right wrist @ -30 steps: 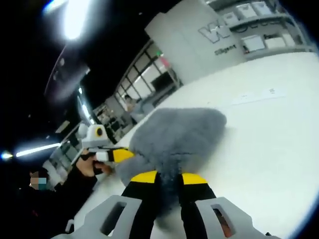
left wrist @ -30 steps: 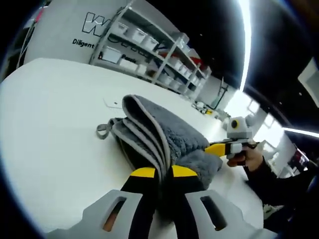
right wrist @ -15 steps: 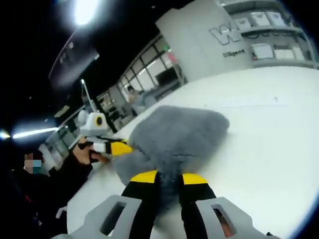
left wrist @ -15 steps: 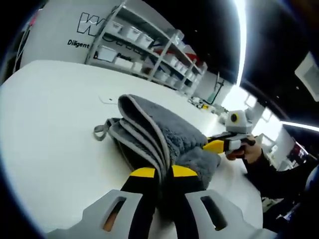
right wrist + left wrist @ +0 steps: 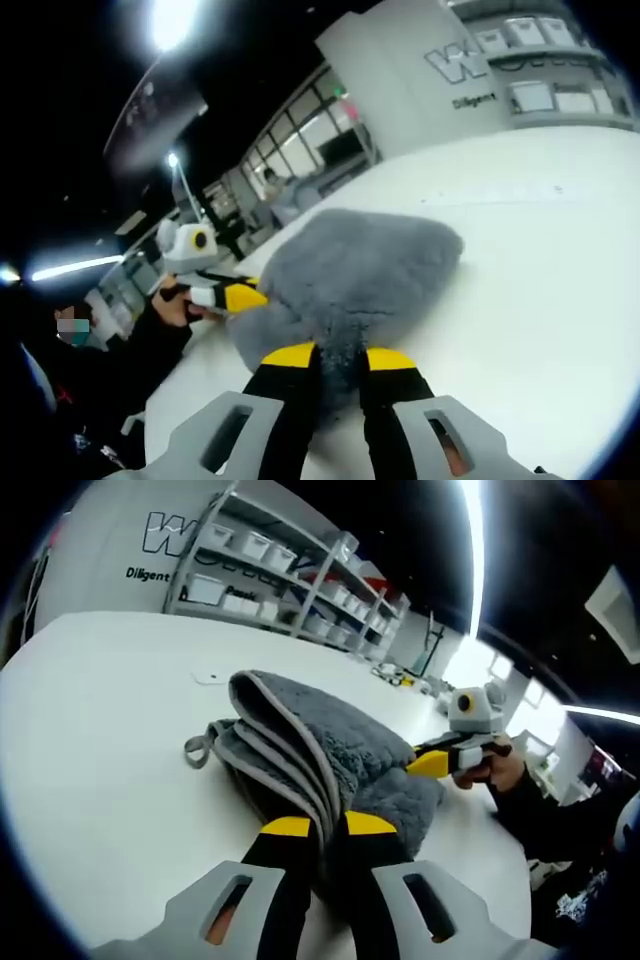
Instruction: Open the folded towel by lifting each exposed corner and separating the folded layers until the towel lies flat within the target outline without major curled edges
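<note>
The left gripper (image 5: 319, 827) is clamped on the near edge of the folded grey towel (image 5: 310, 745), its yellow-tipped jaws pinching the stacked layers. The right gripper (image 5: 330, 357) likewise grips the towel's opposite edge, jaws closed on the plush fabric. The towel lies bunched on the white table (image 5: 100, 740), its hanging loop (image 5: 198, 748) resting on the tabletop. Storage shelves (image 5: 290, 575) stand beyond.

The left gripper view is taken low and close over the tabletop (image 5: 90, 770), looking along the left tool (image 5: 318, 832) at the grey towel (image 5: 320, 750), with the shelving (image 5: 290, 580) behind. The right gripper view is aimed from the opposite side along the right tool (image 5: 338, 362). The towel, the tabletop and each opposing tool are shared.
</note>
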The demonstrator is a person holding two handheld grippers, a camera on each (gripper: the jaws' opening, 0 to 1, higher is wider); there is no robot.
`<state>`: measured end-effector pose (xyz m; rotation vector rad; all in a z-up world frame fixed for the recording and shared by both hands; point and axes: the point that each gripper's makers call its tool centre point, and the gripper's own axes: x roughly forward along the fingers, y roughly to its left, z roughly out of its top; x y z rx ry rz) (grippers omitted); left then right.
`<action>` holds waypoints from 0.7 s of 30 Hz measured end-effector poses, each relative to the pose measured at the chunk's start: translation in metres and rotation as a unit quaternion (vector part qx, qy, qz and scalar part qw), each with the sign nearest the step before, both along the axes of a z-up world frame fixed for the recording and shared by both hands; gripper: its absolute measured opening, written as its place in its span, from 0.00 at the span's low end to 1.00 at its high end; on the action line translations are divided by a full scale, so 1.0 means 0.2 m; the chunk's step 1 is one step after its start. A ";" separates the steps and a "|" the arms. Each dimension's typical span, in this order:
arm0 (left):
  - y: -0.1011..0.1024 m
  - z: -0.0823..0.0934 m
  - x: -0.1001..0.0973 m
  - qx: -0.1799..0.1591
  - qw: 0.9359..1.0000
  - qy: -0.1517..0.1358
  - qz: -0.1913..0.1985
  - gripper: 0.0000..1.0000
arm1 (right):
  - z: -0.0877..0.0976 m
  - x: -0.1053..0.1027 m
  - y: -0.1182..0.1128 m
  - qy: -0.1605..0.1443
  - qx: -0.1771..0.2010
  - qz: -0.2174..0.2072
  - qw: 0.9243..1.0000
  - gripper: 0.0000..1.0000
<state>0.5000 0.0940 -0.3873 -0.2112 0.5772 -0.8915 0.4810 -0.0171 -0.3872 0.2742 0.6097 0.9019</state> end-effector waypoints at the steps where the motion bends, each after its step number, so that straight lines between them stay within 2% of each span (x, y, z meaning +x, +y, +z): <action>1: 0.00 0.00 0.00 0.000 1.000 -0.001 -0.001 0.08 | 0.00 0.00 0.00 0.000 0.000 0.000 1.000 0.12; 11: 0.00 0.00 -0.07 0.000 1.000 -0.005 -0.013 0.08 | 0.00 -0.05 0.00 -0.007 -0.009 0.012 1.000 0.12; 21: 0.02 0.00 -0.08 -0.006 1.000 -0.004 -0.019 0.09 | -0.01 -0.05 -0.02 0.001 -0.004 0.014 1.000 0.13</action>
